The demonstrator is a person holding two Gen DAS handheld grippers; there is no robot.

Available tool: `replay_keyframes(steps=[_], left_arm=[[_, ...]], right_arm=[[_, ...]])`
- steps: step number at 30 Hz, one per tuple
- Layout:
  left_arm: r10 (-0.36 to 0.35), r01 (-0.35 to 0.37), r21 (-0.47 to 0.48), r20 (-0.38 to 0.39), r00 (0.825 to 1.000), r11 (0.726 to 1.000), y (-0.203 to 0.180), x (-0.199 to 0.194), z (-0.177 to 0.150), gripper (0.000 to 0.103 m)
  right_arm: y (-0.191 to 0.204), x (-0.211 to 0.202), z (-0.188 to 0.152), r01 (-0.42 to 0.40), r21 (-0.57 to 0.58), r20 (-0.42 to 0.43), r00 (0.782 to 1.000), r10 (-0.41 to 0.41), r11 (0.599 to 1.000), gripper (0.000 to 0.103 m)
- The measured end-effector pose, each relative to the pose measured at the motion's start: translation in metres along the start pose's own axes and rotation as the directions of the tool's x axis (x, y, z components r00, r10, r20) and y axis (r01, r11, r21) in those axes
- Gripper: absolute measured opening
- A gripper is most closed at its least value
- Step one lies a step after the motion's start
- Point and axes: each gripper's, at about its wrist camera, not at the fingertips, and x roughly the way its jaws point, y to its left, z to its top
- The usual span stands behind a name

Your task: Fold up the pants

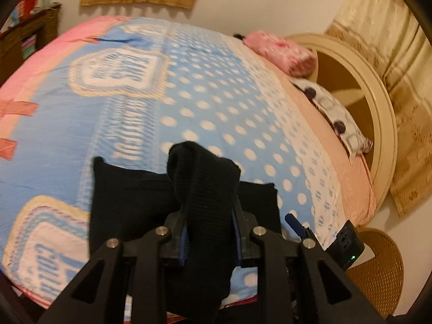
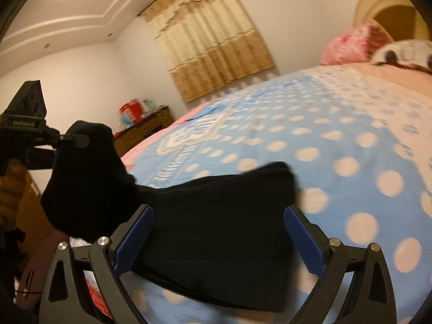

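The black pants point(image 1: 129, 199) lie partly folded on the blue polka-dot bedspread point(image 1: 216, 102) near the bed's front edge. My left gripper point(image 1: 208, 221) is shut on a bunched part of the pants and holds it up above the bed. In the right wrist view the left gripper point(image 2: 73, 140) shows at the left with the lifted black fabric hanging from it. My right gripper point(image 2: 218, 240) is open, its blue pads point(image 2: 305, 243) on either side of the flat pants point(image 2: 216, 216), low over the bedspread point(image 2: 351, 148). Its tip point(image 1: 297, 222) shows in the left wrist view.
A pink pillow point(image 1: 280, 51) and a spotted white pillow point(image 1: 332, 110) lie by the cream headboard point(image 1: 378, 124). A wicker chair point(image 1: 378, 272) stands beside the bed. A dark wooden dresser point(image 2: 145, 129) with boxes stands against the far wall, under a tan curtain point(image 2: 213, 35).
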Motion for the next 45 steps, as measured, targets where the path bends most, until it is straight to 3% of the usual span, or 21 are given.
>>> replay_keyframes(steps=[4, 6, 8, 10, 14, 15, 17, 19, 23, 25, 28, 30, 32, 34, 36, 38, 40, 43, 45], left_arm=[[-0.014, 0.015, 0.022, -0.062, 0.998, 1.000, -0.025, 0.043, -0.004, 0.026], [-0.008, 0.012, 0.052, -0.082, 0.997, 0.999, -0.037, 0.065, -0.005, 0.032], [-0.020, 0.023, 0.022, -0.152, 0.988, 0.999, -0.042, 0.090, -0.007, 0.046], [-0.077, 0.081, 0.011, -0.195, 0.978, 0.997, -0.044, 0.100, -0.009, 0.046], [-0.075, 0.083, 0.074, -0.098, 0.992, 0.994, -0.043, 0.074, -0.008, 0.049], [-0.056, 0.062, 0.092, -0.060, 0.997, 0.994, -0.039, 0.063, -0.007, 0.052], [-0.022, 0.019, 0.112, 0.024, 0.999, 0.994, -0.025, 0.045, -0.008, 0.067], [-0.009, 0.000, 0.117, 0.078, 0.997, 0.993, -0.011, 0.031, -0.009, 0.074], [0.064, -0.081, 0.130, 0.127, 0.990, 0.988, 0.014, 0.019, -0.016, 0.074], [0.122, -0.141, 0.145, 0.128, 0.984, 0.979, 0.026, 0.023, -0.025, 0.074], [0.212, -0.221, 0.137, 0.076, 0.974, 0.966, 0.053, 0.041, -0.043, 0.074], [0.267, -0.270, 0.128, 0.047, 0.963, 0.954, 0.069, 0.052, -0.055, 0.074], [0.297, -0.299, 0.121, 0.040, 0.954, 0.946, 0.082, 0.060, -0.064, 0.074], [0.270, -0.272, 0.088, 0.043, 0.962, 0.958, 0.091, 0.061, -0.069, 0.075], [0.253, -0.255, 0.059, 0.046, 0.966, 0.965, 0.096, 0.063, -0.069, 0.076], [0.249, -0.252, 0.065, 0.060, 0.967, 0.965, 0.096, 0.063, -0.068, 0.077], [0.267, -0.272, 0.077, 0.073, 0.961, 0.959, 0.095, 0.065, -0.069, 0.087], [0.277, -0.280, 0.031, 0.086, 0.957, 0.959, 0.102, 0.070, -0.069, 0.103], [0.246, -0.246, -0.009, 0.083, 0.966, 0.969, 0.109, 0.074, -0.069, 0.103]], right_arm=[[-0.022, -0.007, -0.004, 0.037, 0.054, 0.005, 0.999, -0.037, 0.998, 0.098], [-0.030, -0.010, -0.006, 0.052, 0.073, 0.007, 0.999, -0.052, 0.996, 0.098], [-0.037, -0.013, -0.007, 0.067, 0.085, 0.013, 0.998, -0.069, 0.994, 0.098], [-0.042, -0.017, -0.008, 0.087, 0.092, 0.026, 0.996, -0.090, 0.992, 0.098], [-0.055, -0.029, -0.010, 0.131, 0.128, 0.056, 0.989, -0.139, 0.983, 0.098], [-0.058, -0.031, -0.010, 0.132, 0.142, 0.064, 0.988, -0.142, 0.981, 0.098], [-0.057, -0.035, -0.011, 0.115, 0.157, 0.078, 0.989, -0.129, 0.981, 0.098], [-0.051, -0.038, -0.008, 0.080, 0.153, 0.092, 0.991, -0.095, 0.985, 0.098], [-0.017, -0.031, 0.002, -0.016, 0.064, 0.088, 0.996, 0.011, 0.998, 0.098], [-0.008, -0.023, 0.002, -0.030, 0.041, 0.054, 0.998, 0.028, 0.999, 0.098], [-0.003, -0.010, -0.001, 0.027, 0.016, -0.001, 1.000, -0.027, 1.000, 0.098], [-0.007, -0.005, -0.001, 0.003, 0.040, -0.021, 1.000, -0.003, 0.999, 0.098], [-0.004, 0.001, -0.001, -0.004, 0.014, -0.035, 0.999, 0.004, 1.000, 0.092], [-0.001, 0.015, 0.001, -0.012, -0.006, -0.091, 0.996, 0.011, 1.000, 0.056], [0.002, 0.029, 0.001, -0.018, -0.015, -0.151, 0.988, 0.016, 1.000, 0.047], [0.002, 0.032, 0.004, -0.014, -0.017, -0.153, 0.988, 0.012, 1.000, 0.035], [0.001, 0.028, 0.011, -0.017, -0.024, -0.142, 0.990, 0.013, 1.000, 0.018], [0.005, 0.020, 0.019, 0.003, -0.062, -0.113, 0.994, -0.010, 0.998, 0.017], [0.000, 0.031, 0.013, 0.044, -0.073, -0.152, 0.987, -0.055, 0.996, 0.017]])
